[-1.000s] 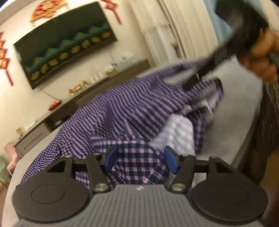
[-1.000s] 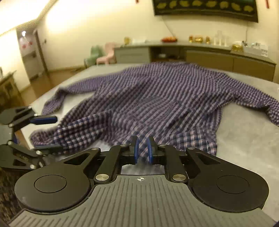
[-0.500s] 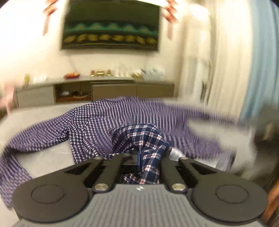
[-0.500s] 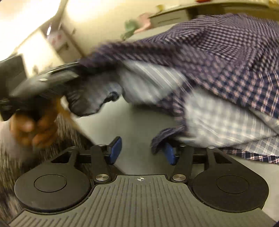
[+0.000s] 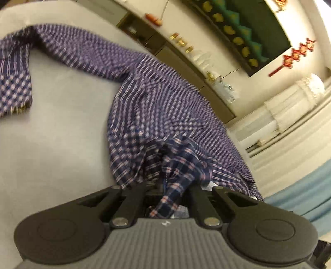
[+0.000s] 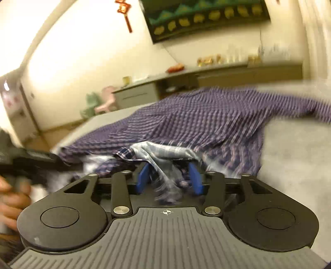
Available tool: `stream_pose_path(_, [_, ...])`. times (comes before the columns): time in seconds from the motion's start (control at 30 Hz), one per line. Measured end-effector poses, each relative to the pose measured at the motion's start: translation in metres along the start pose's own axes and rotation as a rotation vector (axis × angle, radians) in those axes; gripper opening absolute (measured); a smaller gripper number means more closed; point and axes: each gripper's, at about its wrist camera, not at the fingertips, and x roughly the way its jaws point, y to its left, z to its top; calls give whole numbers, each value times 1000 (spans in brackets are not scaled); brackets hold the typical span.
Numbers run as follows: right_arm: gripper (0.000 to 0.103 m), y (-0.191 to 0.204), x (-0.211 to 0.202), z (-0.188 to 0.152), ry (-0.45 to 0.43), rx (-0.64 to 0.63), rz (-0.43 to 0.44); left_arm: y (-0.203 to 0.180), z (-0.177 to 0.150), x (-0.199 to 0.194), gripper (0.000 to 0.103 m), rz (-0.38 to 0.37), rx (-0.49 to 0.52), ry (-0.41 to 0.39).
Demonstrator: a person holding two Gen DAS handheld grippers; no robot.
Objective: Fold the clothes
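my left gripper [image 5: 168, 186] is clenched on a bunched fold of the plaid shirt [image 5: 165, 107], which sprawls across the grey table [image 5: 58, 132]. my right gripper [image 6: 168, 178] stands parted, shirt cloth seemingly draped between its blue pads [image 6: 142, 175], though blur obscures contact.

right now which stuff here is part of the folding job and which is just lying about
Job: plaid shirt, left gripper, right gripper, grey table.

Lying about: sideboard with ornaments, wall hanging, red knot charm, curtains.
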Motion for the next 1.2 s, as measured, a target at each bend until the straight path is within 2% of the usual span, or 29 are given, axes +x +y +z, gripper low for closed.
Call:
stream_pose_path(0.07, [54, 6, 21, -11, 129, 73, 157, 3, -2, 3, 3, 0, -14, 11])
stream_pose_path(0.13, [55, 14, 37, -20, 200, 106, 233, 3, -3, 2, 3, -3, -18, 11])
stream_pose_path(0.2, [58, 21, 48, -23, 202, 95, 242, 3, -5, 2, 3, -5, -21, 11])
stream_pose_path(0.3, [65, 32, 58, -18, 158, 64, 266, 1, -7, 2, 3, -5, -13, 13])
stream_pose_path(0.4, [64, 40, 69, -18, 98, 51, 273, -3, -10, 1, 3, -12, 10, 16])
stream_pose_path(0.47, [33, 43, 80, -19, 124, 40, 274, -9, -11, -13, 4, -10, 55, -32])
stream_pose_path(0.5, [6, 42, 83, -18, 160, 51, 299, -12, -12, -22, 5, -8, 82, -68])
stream_pose_path(0.63, [0, 25, 56, -2, 232, 116, 412, -26, -14, -61, 17, 2, 193, -212])
stream_pose_path(0.73, [0, -4, 18, 5, 246, 200, 508, -32, -22, -82, 17, 59, 269, -277])
stream_pose_path(0.8, [1, -19, 9, 1, 286, 198, 503, -35, -29, -89, 18, 118, 314, -303])
stream_pose_path(0.83, [12, -25, 7, -1, 305, 191, 485, -37, -33, -91, 18, 146, 337, -311])
stream_pose_path(0.87, [17, -26, 10, -3, 326, 172, 440, -41, -37, -90, 18, 175, 366, -313])
stream_pose_path(0.93, [40, -22, 16, -5, 390, 120, 411, -53, -49, -88, 18, 251, 453, -347])
stream_pose_path(0.97, [44, -19, 15, -4, 400, 93, 417, -63, -57, -89, 18, 287, 513, -381])
stream_pose_path(1.03, [50, -17, 2, 6, 322, 17, 340, -81, -74, -94, 18, 336, 622, -458])
stream_pose_path(1.1, [52, -19, -9, 15, 229, -89, 183, -97, -91, -100, 23, 329, 699, -524])
stream_pose_path(1.13, [52, -21, -15, 16, 192, -127, 93, -102, -99, -102, 29, 290, 714, -535])
stream_pose_path(1.2, [54, -27, -15, 12, 182, -177, -34, -111, -111, -106, 32, 191, 727, -535])
